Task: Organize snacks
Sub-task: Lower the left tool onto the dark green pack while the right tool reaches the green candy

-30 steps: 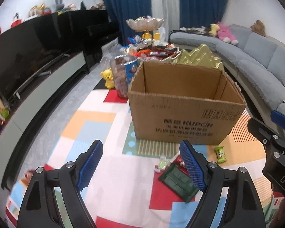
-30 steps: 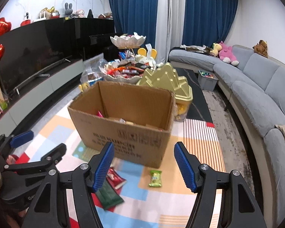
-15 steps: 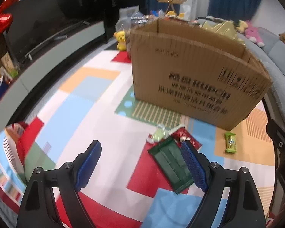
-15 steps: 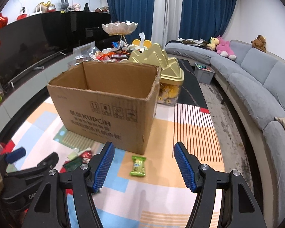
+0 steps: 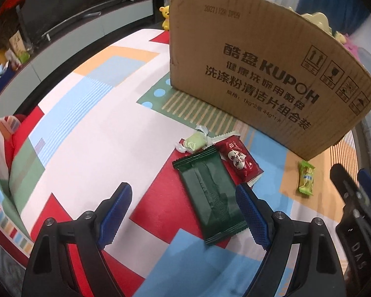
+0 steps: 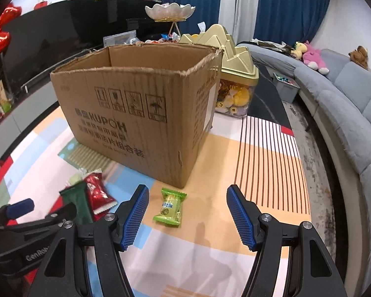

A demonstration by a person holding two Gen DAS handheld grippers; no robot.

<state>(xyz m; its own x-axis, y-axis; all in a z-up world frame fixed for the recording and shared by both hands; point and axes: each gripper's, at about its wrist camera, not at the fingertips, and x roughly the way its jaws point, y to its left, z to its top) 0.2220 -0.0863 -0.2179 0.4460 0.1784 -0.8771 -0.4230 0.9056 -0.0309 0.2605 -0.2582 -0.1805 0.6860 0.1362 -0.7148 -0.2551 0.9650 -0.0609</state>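
One corner of the dark green packet [image 5: 210,193] hides the red packet [image 5: 240,158].

A: What covers the floor?
B: A patchwork mat [image 6: 267,153] in red, blue, orange and white blocks, one panel striped.

A: And the furniture?
B: A grey curved sofa [image 6: 353,104] at right, soft toys [image 6: 311,55] on its back; a long black cabinet [image 6: 61,37] at left, red balloons [image 6: 0,42] beside it.

A: The far wall?
B: Deep blue curtains [image 6: 287,7] flanking a white sheer panel [image 6: 237,2].
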